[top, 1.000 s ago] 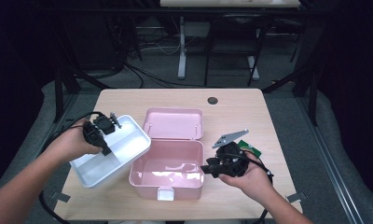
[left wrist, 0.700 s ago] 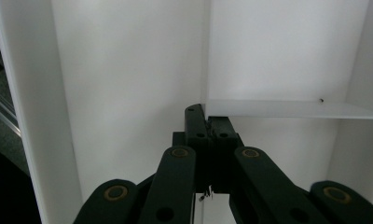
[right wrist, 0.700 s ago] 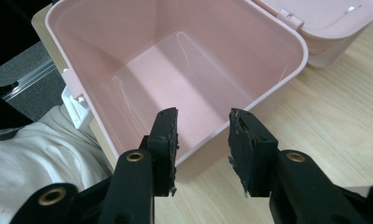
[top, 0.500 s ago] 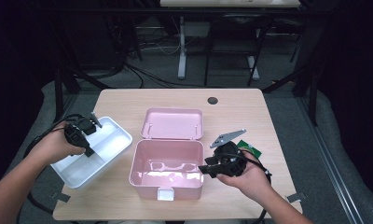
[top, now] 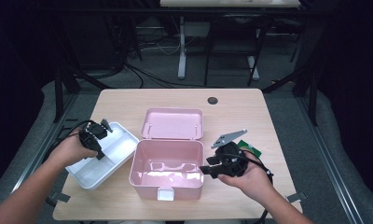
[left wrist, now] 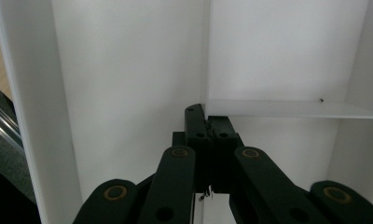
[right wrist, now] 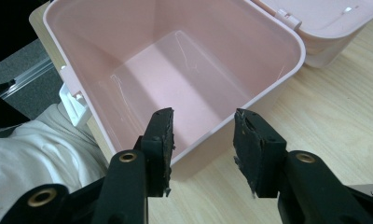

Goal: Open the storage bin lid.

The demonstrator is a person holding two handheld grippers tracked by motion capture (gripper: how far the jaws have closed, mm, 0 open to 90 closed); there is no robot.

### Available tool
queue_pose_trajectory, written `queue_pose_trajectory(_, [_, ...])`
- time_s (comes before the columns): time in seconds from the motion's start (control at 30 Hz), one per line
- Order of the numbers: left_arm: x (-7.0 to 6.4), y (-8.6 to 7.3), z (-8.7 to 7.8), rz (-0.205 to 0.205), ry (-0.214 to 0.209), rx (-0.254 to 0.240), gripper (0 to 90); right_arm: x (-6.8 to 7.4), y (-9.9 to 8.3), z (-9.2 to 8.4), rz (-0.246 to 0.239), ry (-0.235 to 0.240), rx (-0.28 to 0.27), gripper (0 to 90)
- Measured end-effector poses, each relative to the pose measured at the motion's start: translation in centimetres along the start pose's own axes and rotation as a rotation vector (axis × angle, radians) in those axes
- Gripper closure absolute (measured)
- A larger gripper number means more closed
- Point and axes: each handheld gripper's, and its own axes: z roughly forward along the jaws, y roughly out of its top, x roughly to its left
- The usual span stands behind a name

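Note:
A pink box (top: 166,184) stands open and empty at the table's front middle, its lid (top: 173,123) lying back behind it. My left gripper (top: 99,153) is shut on the thin divider (left wrist: 287,108) of a white tray (top: 117,151), which lies at the left front by the table edge. In the left gripper view the jaws (left wrist: 208,123) pinch that divider, with the tray's white floor (left wrist: 128,70) all around. My right gripper (top: 207,170) sits at the box's right rim. Its jaws (right wrist: 203,130) have just been opening; the pink wall (right wrist: 231,112) shows between them, untouched by the pads.
A green packet (top: 248,148) lies on the table by my right hand. A round black grommet (top: 212,100) sits near the far edge. The box has a white latch (top: 164,194) on its front. Bare wood lies right of the lid.
My left hand has carried the white tray leftward and down, away from the pink box toward the table's left edge. The right hand has stayed beside the box.

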Motion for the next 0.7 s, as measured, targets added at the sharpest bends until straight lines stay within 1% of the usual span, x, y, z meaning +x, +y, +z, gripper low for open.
queue_pose_trajectory(0.1, [0.0, 0.3, 1.1, -0.006, -0.011, 0.005, 89.0, -0.1, -0.1, 0.0, -0.007, 0.005, -0.005, 55.5])
queue_pose_trajectory(0.13, [0.1, 0.4, 1.5, -0.007, -0.018, 0.005, 89.0, 0.0, -0.2, 0.0, -0.012, -0.004, -0.006, 54.7])
queue_pose_trajectory(0.17, [0.1, 0.4, 1.9, -0.015, -0.020, -0.002, 89.1, -0.1, -0.2, 0.1, -0.015, -0.001, -0.007, 54.3])
queue_pose_trajectory(0.23, [0.1, 0.5, 2.4, -0.017, -0.027, 0.004, 89.0, -0.1, -0.3, 0.2, -0.024, 0.014, -0.007, 52.4])
queue_pose_trajectory(0.3, [0.1, 0.6, 3.2, -0.022, -0.018, 0.001, 89.0, -0.1, -0.3, 0.3, -0.037, 0.009, -0.004, 51.1])
queue_pose_trajectory(0.37, [0.2, 0.6, 3.9, -0.021, -0.020, 0.010, 89.0, 0.0, -0.3, 0.5, -0.044, 0.015, 0.003, 50.4])
queue_pose_trajectory(0.4, [0.2, 0.6, 4.1, -0.023, -0.023, 0.012, 89.0, 0.1, -0.3, 0.5, -0.049, 0.010, 0.009, 50.2])
queue_pose_trajectory(0.43, [0.2, 0.6, 4.6, -0.029, -0.025, 0.013, 89.0, 0.1, -0.3, 0.6, -0.050, 0.015, 0.009, 50.1])
queue_pose_trajectory(0.47, [0.3, 0.6, 4.8, -0.029, -0.023, 0.013, 89.0, 0.2, -0.3, 0.7, -0.059, 0.014, 0.004, 50.1])
queue_pose_trajectory(0.57, [0.3, 0.6, 5.4, -0.035, -0.019, 0.016, 89.0, 0.1, -0.3, 0.7, -0.057, 0.020, 0.006, 50.0])
queue_pose_trajectory(0.67, [0.4, 0.6, 5.9, -0.036, -0.019, 0.015, 89.0, 0.1, -0.2, 0.7, -0.062, 0.014, 0.006, 48.1])
queue_pose_trajectory(0.7, [0.4, 0.6, 6.0, -0.035, -0.013, 0.019, 88.9, 0.1, -0.2, 0.7, -0.067, 0.003, 0.004, 47.5])
